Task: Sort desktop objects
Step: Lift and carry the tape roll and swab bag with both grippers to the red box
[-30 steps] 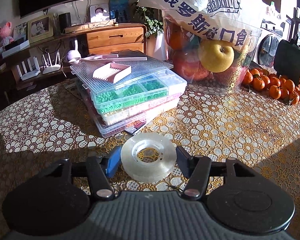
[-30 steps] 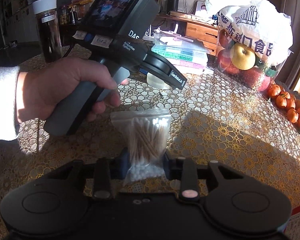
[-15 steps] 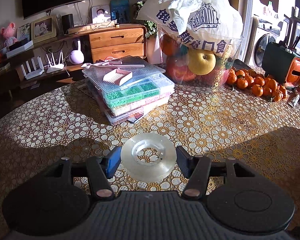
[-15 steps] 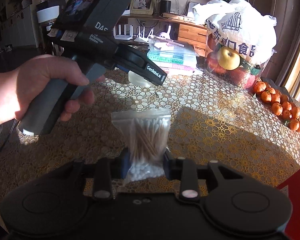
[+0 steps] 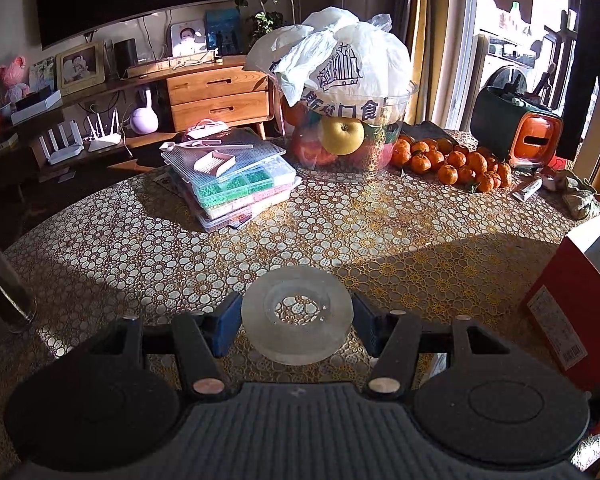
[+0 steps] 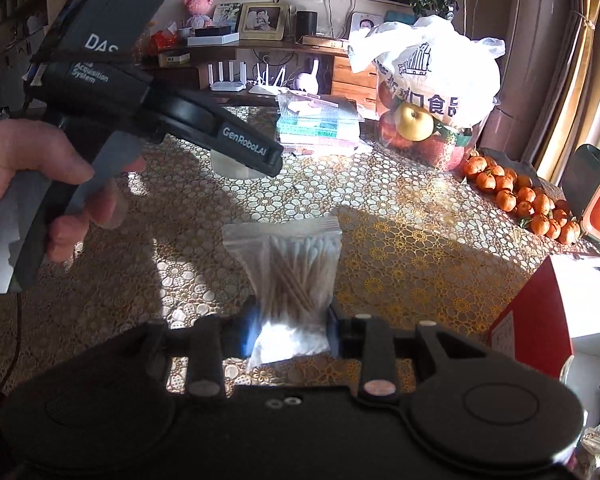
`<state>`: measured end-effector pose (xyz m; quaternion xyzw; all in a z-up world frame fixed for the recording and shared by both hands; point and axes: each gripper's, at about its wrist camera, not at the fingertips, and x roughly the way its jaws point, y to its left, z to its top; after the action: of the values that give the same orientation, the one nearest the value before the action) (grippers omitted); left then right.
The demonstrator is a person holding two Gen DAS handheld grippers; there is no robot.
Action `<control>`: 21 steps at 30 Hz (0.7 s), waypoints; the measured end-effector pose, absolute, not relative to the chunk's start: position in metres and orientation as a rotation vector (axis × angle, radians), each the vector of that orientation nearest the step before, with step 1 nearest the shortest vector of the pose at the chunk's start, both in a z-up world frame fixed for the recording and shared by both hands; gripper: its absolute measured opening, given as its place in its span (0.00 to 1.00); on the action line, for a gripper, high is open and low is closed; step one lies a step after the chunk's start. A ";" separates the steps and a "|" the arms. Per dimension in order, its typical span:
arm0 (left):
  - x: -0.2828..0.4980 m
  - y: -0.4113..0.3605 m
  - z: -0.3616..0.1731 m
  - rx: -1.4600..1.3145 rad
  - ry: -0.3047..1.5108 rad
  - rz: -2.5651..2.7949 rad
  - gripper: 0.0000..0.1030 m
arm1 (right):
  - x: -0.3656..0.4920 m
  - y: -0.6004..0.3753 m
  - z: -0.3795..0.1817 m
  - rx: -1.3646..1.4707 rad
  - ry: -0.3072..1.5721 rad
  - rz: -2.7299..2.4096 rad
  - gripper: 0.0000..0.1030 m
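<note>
Clear tape roll (image 5: 297, 316) ring-shaped; cotton swab bag (image 6: 290, 280) crinkly plastic.

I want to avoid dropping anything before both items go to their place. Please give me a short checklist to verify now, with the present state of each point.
1. Left tongs closed on the clear tape roll: ok, a pad on each side.
2. Right tongs closed on the bag of cotton swabs: ok, pinched near its lower end.
3. Swab bag sealed: cannot tell, the zip strip looks flat.
4. Both items lifted off the tablecloth: ok.
5. Red box at the right, opening free: cannot tell, only its side shows.
6. Left tongs clear of the right ones: ok, apart in the right view.
</note>
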<state>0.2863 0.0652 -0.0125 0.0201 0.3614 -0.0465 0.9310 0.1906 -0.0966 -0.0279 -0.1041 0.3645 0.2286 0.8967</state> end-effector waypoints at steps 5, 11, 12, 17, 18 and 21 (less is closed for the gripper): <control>0.254 0.052 0.008 0.037 0.733 -0.130 0.57 | 0.170 -0.111 -0.010 -0.197 0.743 0.463 0.32; 0.213 0.035 0.035 0.038 0.709 -0.168 0.57 | 0.142 -0.130 0.008 -0.197 0.729 0.445 0.32; 0.205 0.031 0.039 0.038 0.706 -0.181 0.57 | 0.138 -0.133 0.011 -0.197 0.729 0.439 0.32; 0.177 0.012 0.055 0.048 0.699 -0.229 0.57 | 0.120 -0.149 0.025 -0.196 0.718 0.410 0.32; 0.171 0.008 0.057 0.051 0.698 -0.236 0.57 | 0.117 -0.153 0.028 -0.194 0.713 0.405 0.32; 0.157 -0.005 0.065 0.046 0.695 -0.269 0.57 | 0.107 -0.166 0.037 -0.190 0.696 0.389 0.32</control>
<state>0.1570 -0.0048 0.0645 0.0227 0.3393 -0.1314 0.9312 0.1066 -0.1655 0.0368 -0.0921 0.3382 0.1890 0.9173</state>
